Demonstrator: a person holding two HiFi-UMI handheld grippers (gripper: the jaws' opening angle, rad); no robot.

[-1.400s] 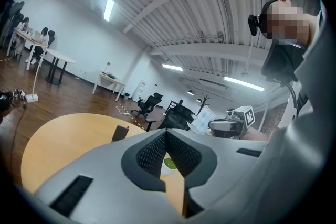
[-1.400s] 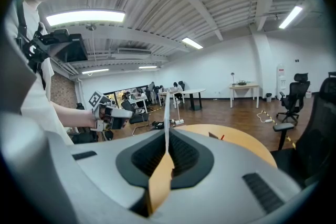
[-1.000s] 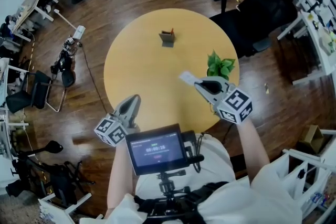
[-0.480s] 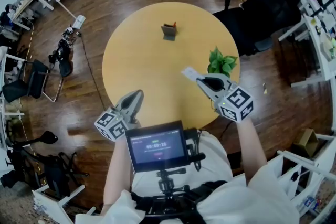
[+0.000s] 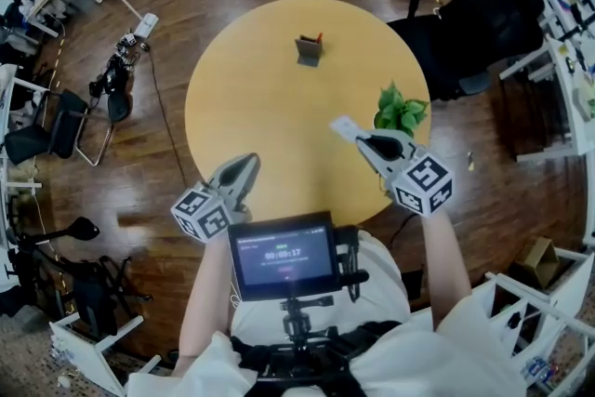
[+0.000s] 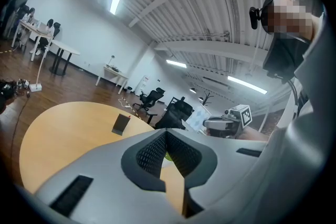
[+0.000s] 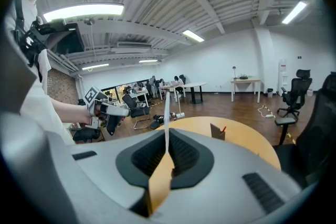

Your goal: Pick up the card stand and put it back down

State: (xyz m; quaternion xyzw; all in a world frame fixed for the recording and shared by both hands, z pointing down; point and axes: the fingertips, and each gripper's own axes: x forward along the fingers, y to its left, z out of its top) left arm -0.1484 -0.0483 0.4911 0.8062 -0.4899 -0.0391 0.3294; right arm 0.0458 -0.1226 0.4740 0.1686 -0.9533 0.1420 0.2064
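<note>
place: open office | cues: desks [image 7: 244,80], swivel chairs [image 5: 483,14], strip lights [image 7: 84,10]

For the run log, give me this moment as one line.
left gripper: shut, empty | right gripper: shut on card | card stand: on table, untouched

My left gripper [image 6: 166,132] fills the lower part of the view. Its two grey jaws meet at the tips, and the dark ribbed pads [image 6: 152,152] splay back toward me with nothing caught between them. Past them lies the round yellow table [image 6: 52,131]. The card stand [image 6: 121,124] sits upright on its far side, dark from this angle and well apart from my jaws. Off to the right is my right gripper [image 6: 206,124], its marker cube [image 6: 241,114] facing me and a pale card [image 6: 196,118] at its tip. Black chairs [image 6: 176,108] stand behind the table.
</note>
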